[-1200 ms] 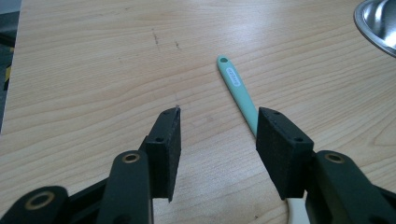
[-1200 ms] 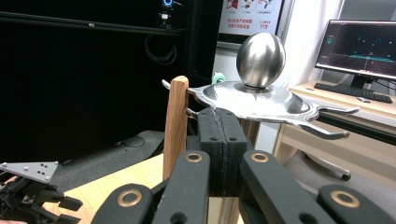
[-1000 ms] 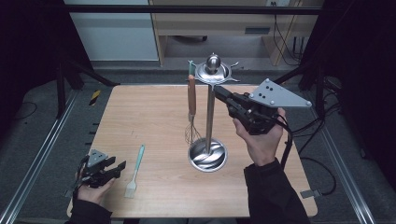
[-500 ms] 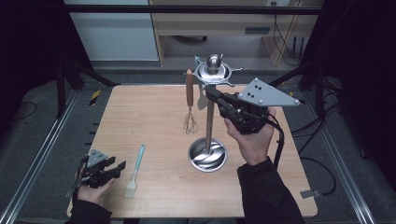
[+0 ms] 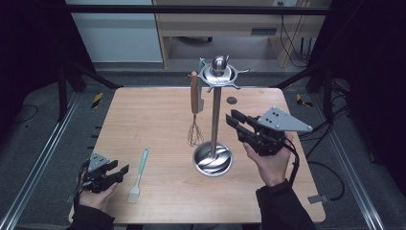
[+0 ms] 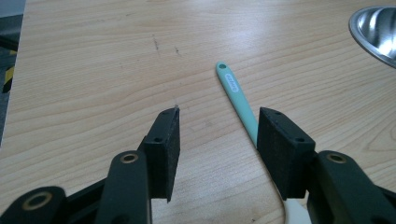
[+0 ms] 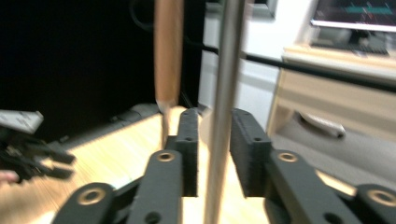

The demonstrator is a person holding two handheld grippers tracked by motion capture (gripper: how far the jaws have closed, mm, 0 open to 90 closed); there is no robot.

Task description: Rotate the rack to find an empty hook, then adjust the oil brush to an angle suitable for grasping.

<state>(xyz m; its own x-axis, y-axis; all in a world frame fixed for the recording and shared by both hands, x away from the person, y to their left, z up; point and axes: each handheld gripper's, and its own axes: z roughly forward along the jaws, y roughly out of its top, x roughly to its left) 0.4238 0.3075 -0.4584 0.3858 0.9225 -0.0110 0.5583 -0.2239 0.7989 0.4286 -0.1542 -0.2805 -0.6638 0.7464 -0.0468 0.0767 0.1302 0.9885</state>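
Fingers of the right gripper (image 5: 235, 123), just opening, hold nothing beside the stand pole (image 5: 215, 120); left gripper (image 5: 119, 170) gapes near the spatula (image 5: 138, 176). A sideways knock could swing the hanging whisk (image 5: 194, 108) loose.

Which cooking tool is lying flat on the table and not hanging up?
The mint-green spatula, flat on the table near the left hand-held gripper. The wooden-handled whisk hangs from the metal stand.
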